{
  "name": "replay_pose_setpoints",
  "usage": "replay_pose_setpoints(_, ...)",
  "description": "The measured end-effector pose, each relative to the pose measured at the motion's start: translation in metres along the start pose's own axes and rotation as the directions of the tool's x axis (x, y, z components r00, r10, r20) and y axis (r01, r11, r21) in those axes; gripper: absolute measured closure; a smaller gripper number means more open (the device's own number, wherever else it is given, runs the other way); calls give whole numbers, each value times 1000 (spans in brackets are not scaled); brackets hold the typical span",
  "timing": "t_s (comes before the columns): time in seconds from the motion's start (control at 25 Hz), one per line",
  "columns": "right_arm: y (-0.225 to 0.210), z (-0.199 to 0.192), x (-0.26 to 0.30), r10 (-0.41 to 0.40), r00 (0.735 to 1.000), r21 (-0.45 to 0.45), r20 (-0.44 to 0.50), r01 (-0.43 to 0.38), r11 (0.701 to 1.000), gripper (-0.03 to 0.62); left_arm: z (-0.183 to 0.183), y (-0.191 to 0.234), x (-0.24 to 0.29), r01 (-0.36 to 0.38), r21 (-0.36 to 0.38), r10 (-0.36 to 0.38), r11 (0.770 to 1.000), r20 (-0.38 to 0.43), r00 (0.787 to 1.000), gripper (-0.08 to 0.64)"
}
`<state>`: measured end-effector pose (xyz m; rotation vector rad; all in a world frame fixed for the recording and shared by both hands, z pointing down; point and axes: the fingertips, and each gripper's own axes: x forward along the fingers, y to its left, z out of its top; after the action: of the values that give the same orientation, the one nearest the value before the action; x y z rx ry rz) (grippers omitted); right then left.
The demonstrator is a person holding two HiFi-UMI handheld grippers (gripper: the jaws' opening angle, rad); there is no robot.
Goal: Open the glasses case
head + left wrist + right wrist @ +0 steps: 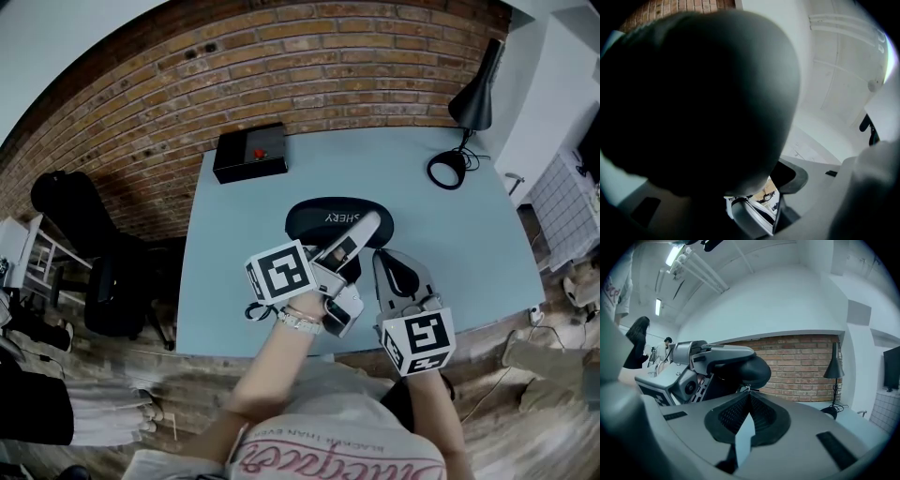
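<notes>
The glasses case [323, 214] lies near the middle of the pale blue desk [412, 187], a black rounded shell with white lettering on its lid; it is shut, so what is inside does not show.

The left gripper [361, 234] reaches in from the lower left of the head view with one pale finger laid across the top of the case; in the left gripper view the dark case [693, 93] fills most of the frame between the fingers [806, 176], which are clamped on it. In the right gripper view the same gripper [717, 355] sits over the case [752, 372] at centre left.

The right gripper [382, 255] comes in from the lower right, its tips at the near edge of the case; in its own view the fingers [773, 416] are closed together, and at their tips a small metal tab [746, 389] on the case's edge is pinched.

A black box [250, 155] with a red button stands at the upper left of the desk; a black desk lamp [473, 98] stands at the upper right, before the brick wall [281, 56].
</notes>
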<state>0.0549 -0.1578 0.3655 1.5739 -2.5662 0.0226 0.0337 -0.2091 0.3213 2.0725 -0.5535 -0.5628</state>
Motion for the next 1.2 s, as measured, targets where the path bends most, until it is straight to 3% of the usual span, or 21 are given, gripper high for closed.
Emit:
replay_pose_setpoints(0.44, -12, -3, -6, -25, 999, -40, -26, 24, 999, 574, -6, -2, -3, 6, 37, -4, 999, -70, 998, 290)
replay_pose_setpoints(0.72, -22, -3, -11, -35, 999, -28, -23, 35, 999, 574, -18, -4, -5, 41, 43, -33, 998, -166, 986, 290)
replay_pose_setpoints(0.92, -26, -4, -13, -39, 999, -33, -24, 38, 999, 574, -28, -9, -7, 84, 86, -61, 993, -245, 968, 290)
replay_pose_setpoints(1.08, -23, -3, -14, -13, 999, -99, -31, 10, 995, 574, -31, -9, -13, 107, 109, -69, 988, -307, 949, 290)
replay_pose_setpoints(1.2, -22, -3, -15, 9, 999, -149, -38, -15, 989, 572, -36, -7, -17, 126, 85, -87, 988, -363, 928, 290)
